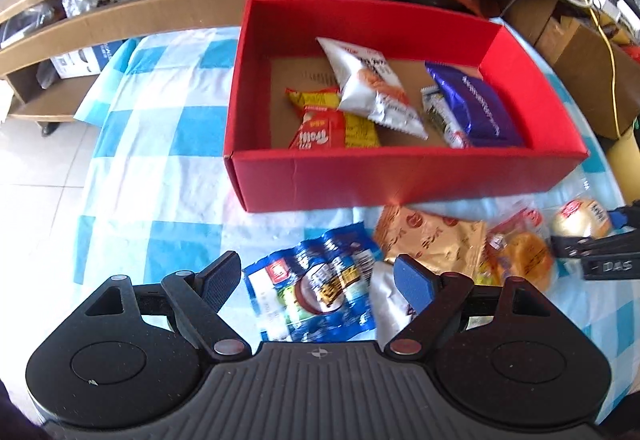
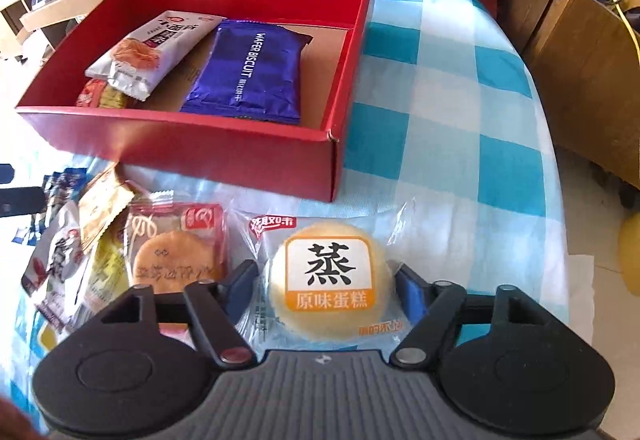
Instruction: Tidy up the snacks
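Observation:
A red box (image 1: 360, 175) (image 2: 180, 143) stands on the blue checked cloth and holds a white packet (image 1: 372, 79), a purple wafer biscuit pack (image 1: 476, 103) (image 2: 252, 67) and red and yellow packets (image 1: 320, 123). In front of it lie loose snacks. My left gripper (image 1: 316, 268) hangs open over a blue packet (image 1: 316, 292), with its pads apart from it. My right gripper (image 2: 326, 276) is down on a round steamed cake packet (image 2: 328, 276), with a pad against each side. A cookie packet (image 2: 176, 256) (image 1: 520, 252) and a tan packet (image 1: 432, 236) lie between the two grippers.
A wooden shelf unit (image 1: 160, 7) with electronics runs behind the table. Yellow and black cables (image 1: 600, 19) hang at the back right. The round table edge (image 2: 552, 199) curves close on the right, with a cardboard box (image 2: 580, 59) beyond. White floor tiles (image 1: 36, 159) show at left.

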`<action>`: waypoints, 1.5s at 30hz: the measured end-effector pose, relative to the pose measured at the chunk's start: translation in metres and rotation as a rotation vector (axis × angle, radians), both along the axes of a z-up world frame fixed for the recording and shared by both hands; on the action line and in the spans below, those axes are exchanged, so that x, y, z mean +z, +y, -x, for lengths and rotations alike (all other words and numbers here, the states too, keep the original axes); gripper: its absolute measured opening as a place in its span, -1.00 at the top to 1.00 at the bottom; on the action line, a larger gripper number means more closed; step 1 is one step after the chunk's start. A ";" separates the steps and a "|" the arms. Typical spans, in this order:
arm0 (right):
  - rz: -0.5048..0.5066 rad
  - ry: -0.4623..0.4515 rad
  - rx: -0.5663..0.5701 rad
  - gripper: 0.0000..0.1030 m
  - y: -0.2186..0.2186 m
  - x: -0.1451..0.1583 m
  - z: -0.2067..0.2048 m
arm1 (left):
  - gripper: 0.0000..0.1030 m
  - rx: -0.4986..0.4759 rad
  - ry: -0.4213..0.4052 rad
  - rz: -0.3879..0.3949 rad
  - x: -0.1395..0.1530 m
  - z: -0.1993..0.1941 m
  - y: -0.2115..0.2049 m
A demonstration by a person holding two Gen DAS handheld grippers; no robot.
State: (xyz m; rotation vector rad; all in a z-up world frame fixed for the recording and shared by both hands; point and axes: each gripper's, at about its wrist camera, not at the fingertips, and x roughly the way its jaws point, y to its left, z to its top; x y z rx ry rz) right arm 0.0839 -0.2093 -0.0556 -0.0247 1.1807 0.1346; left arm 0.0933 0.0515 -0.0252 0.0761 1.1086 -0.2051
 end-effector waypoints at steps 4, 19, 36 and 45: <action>-0.015 -0.027 -0.009 -0.52 -0.003 0.010 0.007 | -0.70 -0.020 0.027 0.010 -0.006 0.004 0.003; -0.081 -0.071 -0.002 -0.53 -0.001 0.030 0.011 | -0.49 -0.080 0.022 -0.061 -0.014 0.025 -0.052; -0.112 -0.106 0.023 -0.53 0.005 0.042 0.021 | -0.47 -0.049 0.054 0.017 -0.021 0.035 -0.061; -0.132 -0.122 0.044 -0.53 0.006 0.047 0.026 | -0.21 -0.055 0.085 0.069 -0.015 0.058 -0.044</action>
